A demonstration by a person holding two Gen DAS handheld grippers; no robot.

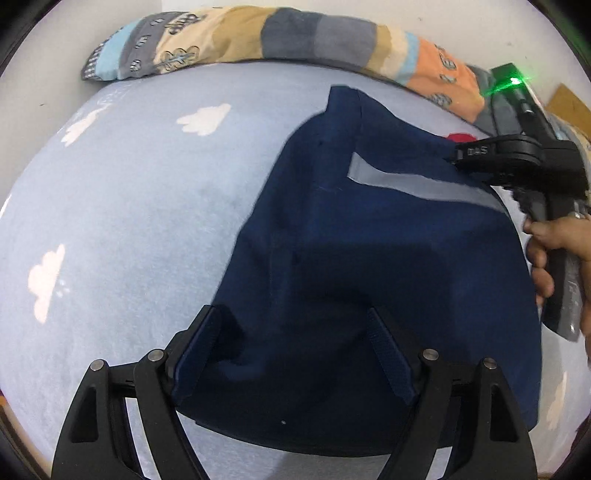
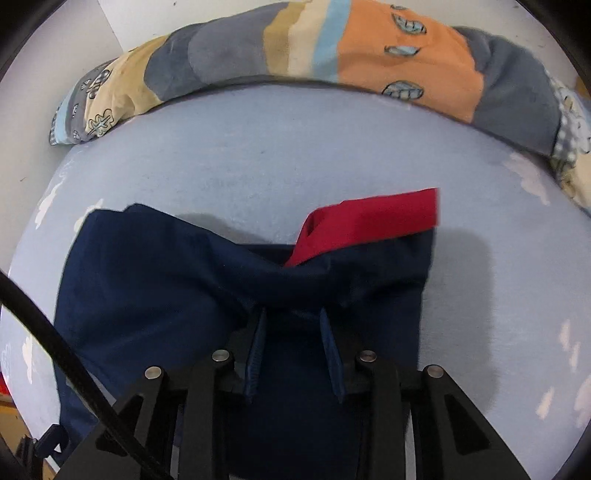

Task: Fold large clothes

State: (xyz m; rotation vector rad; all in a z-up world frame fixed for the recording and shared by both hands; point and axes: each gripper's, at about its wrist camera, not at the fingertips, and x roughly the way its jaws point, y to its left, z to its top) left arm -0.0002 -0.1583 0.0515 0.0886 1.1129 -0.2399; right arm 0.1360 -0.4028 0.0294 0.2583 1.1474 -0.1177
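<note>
On the bed [image 1: 110, 206], left wrist view: the navy garment [image 1: 369, 258] lies from centre toward 4 o'clock, a grey stripe [image 1: 424, 184] crossing it; the left gripper [image 1: 295, 350] hovers with jaws wide apart astride the near hem, pressing nothing. At 3 o'clock the right gripper [image 1: 456, 157], held by a hand [image 1: 546, 254], bites the far edge. Open sheet from 7 to 11 o'clock gives room; a patchwork quilt [image 1: 258, 33] bounds 12 o'clock. Right wrist view: the right gripper [image 2: 293, 328] has its jaws narrowed on a bunched navy fold, the red lining [image 2: 369, 221] showing at 1 o'clock. Probably best: pinch both layers, lift evenly, keep edges aligned, and stop short of the quilt [image 2: 406, 55].
</note>
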